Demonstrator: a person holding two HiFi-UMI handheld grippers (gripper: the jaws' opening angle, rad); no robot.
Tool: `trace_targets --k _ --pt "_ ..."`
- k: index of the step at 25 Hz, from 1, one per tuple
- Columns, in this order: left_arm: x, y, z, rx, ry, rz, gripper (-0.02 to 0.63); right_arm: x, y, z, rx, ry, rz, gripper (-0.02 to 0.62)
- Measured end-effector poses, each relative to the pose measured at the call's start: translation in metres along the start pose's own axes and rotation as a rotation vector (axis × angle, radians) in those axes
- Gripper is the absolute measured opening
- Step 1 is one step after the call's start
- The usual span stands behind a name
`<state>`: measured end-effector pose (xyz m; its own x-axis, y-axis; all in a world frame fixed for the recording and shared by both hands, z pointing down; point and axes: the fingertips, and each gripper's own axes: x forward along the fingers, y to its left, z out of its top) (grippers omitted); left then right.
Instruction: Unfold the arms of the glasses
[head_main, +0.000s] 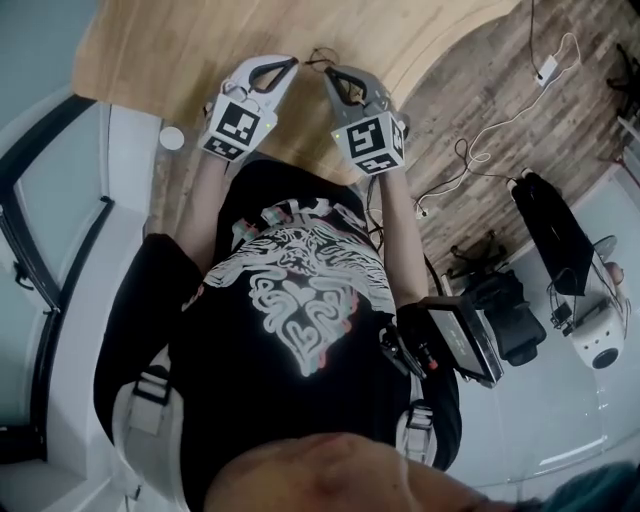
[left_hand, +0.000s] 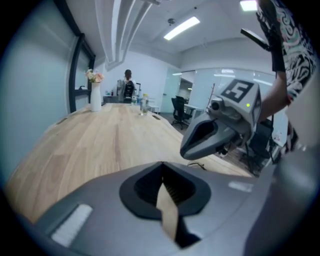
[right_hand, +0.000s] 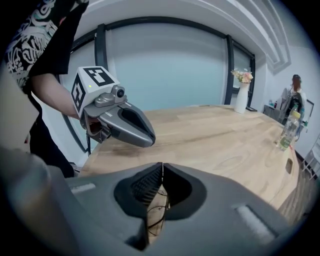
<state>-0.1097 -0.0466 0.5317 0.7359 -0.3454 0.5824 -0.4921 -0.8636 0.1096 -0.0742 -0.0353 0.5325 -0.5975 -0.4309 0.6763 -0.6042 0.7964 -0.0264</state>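
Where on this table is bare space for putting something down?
The wide wood of the table is bare from the two grippers to the far vase and bottle. It is crowded only at the near edge, where the glasses lie between the left gripper and right gripper.

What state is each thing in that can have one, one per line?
left gripper: shut, empty, held over the wooden table.
right gripper: shut, empty.
glasses: lying on the table, untouched; arms too small to tell.
vase: upright, holding flowers.
bottle: upright on the table.
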Motion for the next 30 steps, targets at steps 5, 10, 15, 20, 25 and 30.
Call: trace_targets --k 5,10,15,20,25,30 --pt "0.004 -0.001 -0.01 0.013 0.064 -0.06 -0.011 0.015 0.008 0.005 -0.053 0.047 0.031 0.031" --pt "0.001 0.005 -0.015 -0.01 0.092 -0.088 -0.011 0.03 0.018 0.0 -0.186 0.14 0.066 0.032" --pt "0.001 0.012 -0.02 -0.039 0.108 -0.101 -0.011 0.039 0.025 -0.002 -0.291 0.196 0.086 0.032" --pt "0.0 0.013 -0.021 -0.052 0.114 -0.12 -0.011 0.045 0.029 -0.008 -0.357 0.26 0.121 0.066" --pt "-0.001 0.017 -0.022 -0.065 0.113 -0.131 -0.011 0.051 0.031 -0.008 -0.404 0.289 0.136 0.066" --pt "-0.001 0.018 -0.022 -0.073 0.112 -0.14 -0.011 0.055 0.032 -0.013 -0.422 0.332 0.16 0.064"
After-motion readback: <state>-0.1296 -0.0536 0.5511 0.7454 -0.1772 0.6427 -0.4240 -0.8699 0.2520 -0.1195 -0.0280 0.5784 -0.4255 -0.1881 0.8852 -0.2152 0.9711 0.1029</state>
